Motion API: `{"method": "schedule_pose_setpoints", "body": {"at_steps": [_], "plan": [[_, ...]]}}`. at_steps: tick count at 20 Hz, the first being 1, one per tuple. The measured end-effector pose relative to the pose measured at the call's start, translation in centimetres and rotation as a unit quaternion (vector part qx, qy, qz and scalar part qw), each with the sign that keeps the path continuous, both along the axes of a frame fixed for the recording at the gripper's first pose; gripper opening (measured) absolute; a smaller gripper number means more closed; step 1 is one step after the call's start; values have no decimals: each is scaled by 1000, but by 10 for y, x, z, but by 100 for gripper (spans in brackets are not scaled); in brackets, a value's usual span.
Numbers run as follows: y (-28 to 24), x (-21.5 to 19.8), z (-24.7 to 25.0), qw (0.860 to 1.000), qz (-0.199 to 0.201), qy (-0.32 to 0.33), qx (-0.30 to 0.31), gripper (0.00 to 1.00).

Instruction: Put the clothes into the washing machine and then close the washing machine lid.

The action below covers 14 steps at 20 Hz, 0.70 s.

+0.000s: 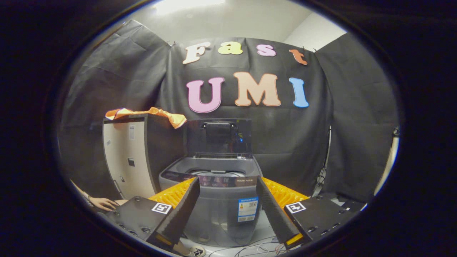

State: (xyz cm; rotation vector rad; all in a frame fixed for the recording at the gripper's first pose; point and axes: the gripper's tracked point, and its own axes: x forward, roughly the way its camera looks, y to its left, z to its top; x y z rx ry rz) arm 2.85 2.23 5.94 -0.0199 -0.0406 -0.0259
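Black cloth walls close in the booth, with pale ceiling above. From the gripper view, a grey top-loading washing machine (217, 194) stands on the floor straight ahead, its lid (217, 137) raised upright against the back wall and the drum mouth open to the ceiling. To its left stands a taller cabinet (130, 157), and the clothes (150, 115), an orange garment, are draped across its top, long axis running left to right, one end drooping over the corner nearest the machine. The gripper (226, 185) hangs well short of both, fingers spread wide with nothing between them. A hand (103, 203) rests low beside the cabinet. Risk, as I judge it: a pinch on one loose fold could let the cloth slip free (or drag and catch on the cabinet edge) and fall beside the machine.
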Motion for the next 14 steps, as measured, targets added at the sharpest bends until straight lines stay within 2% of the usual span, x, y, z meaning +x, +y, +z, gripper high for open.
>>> {"method": "schedule_pose_setpoints", "body": {"at_steps": [8, 14], "plan": [[74, 47, 99, 999, 44, -31, -10, 99], [161, 91, 160, 991, 126, -30, 13, 99]]}}
